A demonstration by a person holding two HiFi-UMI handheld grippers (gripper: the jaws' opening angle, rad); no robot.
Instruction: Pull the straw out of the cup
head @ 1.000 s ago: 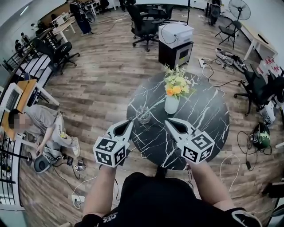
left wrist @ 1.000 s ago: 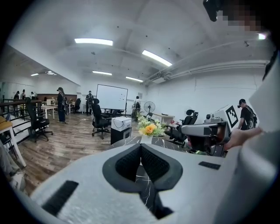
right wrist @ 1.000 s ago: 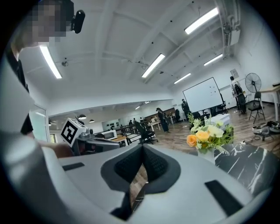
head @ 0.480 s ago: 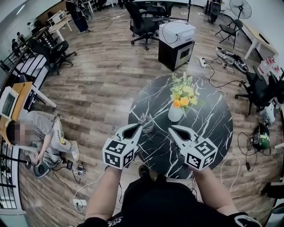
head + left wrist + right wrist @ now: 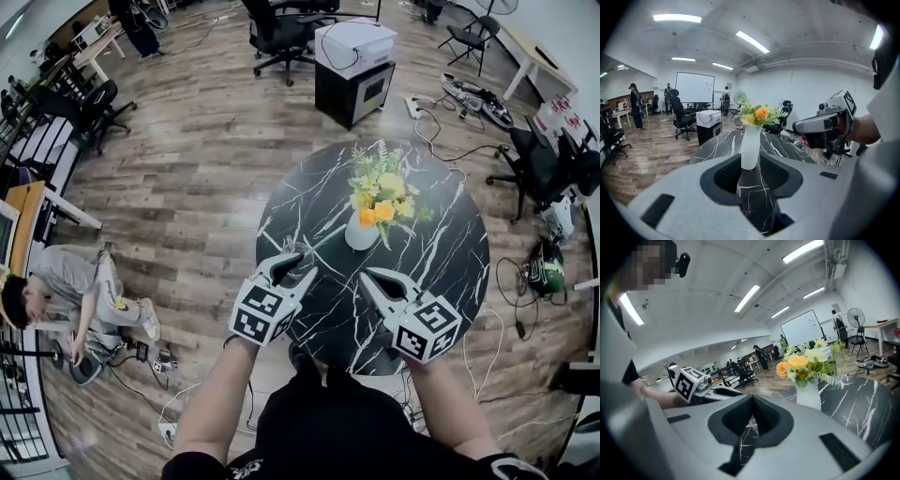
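A clear glass cup (image 5: 291,247) stands on the round black marble table (image 5: 441,272), near its left front edge. A thin straw (image 5: 324,241) seems to lean out of it toward the vase. My left gripper (image 5: 295,268) hovers just in front of the cup, its jaws opening with nothing between them. In the left gripper view (image 5: 750,161) only the vase shows through the gap, and the cup is hidden. My right gripper (image 5: 367,276) is over the table's front edge, to the right of the cup. Its tips meet (image 5: 751,398), shut on nothing.
A white vase with yellow and orange flowers (image 5: 362,232) stands mid-table, just behind and right of the cup. The right gripper (image 5: 820,126) shows in the left gripper view. Office chairs, a printer on a black cabinet (image 5: 353,66) and floor cables surround the table.
Both grippers have come forward and down over the table's front. The left one has reached the cup, and its jaws have gone from shut to parted.
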